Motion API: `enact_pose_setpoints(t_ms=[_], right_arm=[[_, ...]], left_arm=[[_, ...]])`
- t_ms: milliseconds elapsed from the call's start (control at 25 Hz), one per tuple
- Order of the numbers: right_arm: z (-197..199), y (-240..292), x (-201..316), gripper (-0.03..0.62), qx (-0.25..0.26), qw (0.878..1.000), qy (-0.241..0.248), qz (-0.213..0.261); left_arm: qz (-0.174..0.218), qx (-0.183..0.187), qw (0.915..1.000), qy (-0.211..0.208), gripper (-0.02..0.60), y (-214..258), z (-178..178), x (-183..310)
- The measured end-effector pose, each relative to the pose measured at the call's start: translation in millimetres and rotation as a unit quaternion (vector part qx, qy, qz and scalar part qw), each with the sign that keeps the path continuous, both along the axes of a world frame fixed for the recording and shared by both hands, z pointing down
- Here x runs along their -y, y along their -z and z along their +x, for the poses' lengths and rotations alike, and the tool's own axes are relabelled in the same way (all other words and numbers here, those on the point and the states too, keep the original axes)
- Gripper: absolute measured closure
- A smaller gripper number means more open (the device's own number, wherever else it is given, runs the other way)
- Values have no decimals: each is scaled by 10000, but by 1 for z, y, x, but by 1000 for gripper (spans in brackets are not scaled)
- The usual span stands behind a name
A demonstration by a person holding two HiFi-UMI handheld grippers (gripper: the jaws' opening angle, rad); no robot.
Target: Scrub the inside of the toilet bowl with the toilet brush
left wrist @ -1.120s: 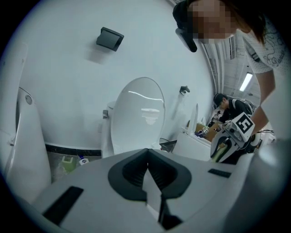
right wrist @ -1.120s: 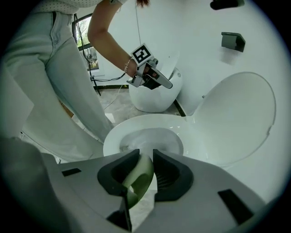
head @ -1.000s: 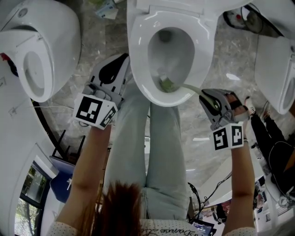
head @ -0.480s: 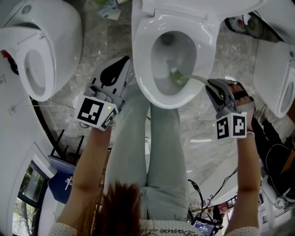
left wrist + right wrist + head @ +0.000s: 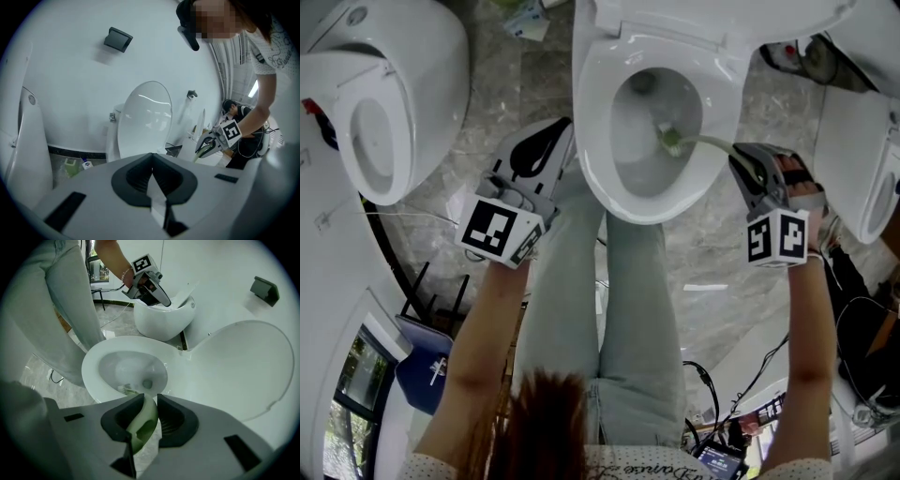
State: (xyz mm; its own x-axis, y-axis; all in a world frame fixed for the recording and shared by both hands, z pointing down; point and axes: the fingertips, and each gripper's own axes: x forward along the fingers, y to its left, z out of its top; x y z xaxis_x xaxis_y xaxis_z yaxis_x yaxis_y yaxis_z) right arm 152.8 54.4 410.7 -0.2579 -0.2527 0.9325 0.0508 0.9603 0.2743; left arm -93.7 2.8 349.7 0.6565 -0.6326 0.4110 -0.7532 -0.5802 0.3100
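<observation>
The white toilet bowl [image 5: 592, 150] stands open at top centre of the head view, lid up. A green brush head [image 5: 672, 142] rests against the bowl's inner right wall, and its pale green handle [image 5: 710, 142] runs right into my right gripper [image 5: 742, 156]. In the right gripper view the jaws are shut on that green handle [image 5: 142, 422], with the bristles [image 5: 125, 390] down inside the bowl [image 5: 93, 366]. My left gripper [image 5: 555, 131] hovers beside the bowl's left rim. Its jaws [image 5: 151, 174] are shut with nothing between them, and it faces the raised lid [image 5: 144, 117].
A second toilet [image 5: 380, 94] stands at the left and a third [image 5: 862, 159] at the right. The person's legs in pale jeans [image 5: 623, 291] stand right in front of the bowl. Bottles [image 5: 517, 19] sit on the marble floor behind, and cables trail at the lower right.
The brush head has moved from the bowl's near wall up and to the right wall. My right gripper has shifted right and farther from me. The left gripper has barely moved.
</observation>
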Motion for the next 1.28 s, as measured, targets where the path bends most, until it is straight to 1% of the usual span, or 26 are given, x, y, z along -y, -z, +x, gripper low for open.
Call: enact_pose_setpoints(t_ms=[400,560,640,720,840,920,1120,1280], right_arm=[[3,-6,39,499,-147,9992,-219,304],[6,-6,53,499,-147,9982,-411,410],[9,-5,60,499,-114,9970,-616,444],[13,-6,64,499,-28,9949,-922,405],[18,-10,71,497,176,9884,-1472,343],[18,-11,76,497,284,9837,-1730,387],[8,-8,92,497,579,9728,-2180,528],[-4,1,105,497,996,9635,-2399,644]], left_arm=[[-82,-21,10000,-40,578,-2,0,4],[-68,35,10000,-36,578,-3,-5,9],[-64,56,10000,-14,578,-4,-9,12],[-56,61,10000,15,578,-4,-11,15],[-54,60,10000,39,578,-5,-12,17],[-72,57,10000,34,578,-6,-11,17],[-97,50,9999,9,578,-6,-8,16],[-106,51,9999,19,578,-6,-9,18]])
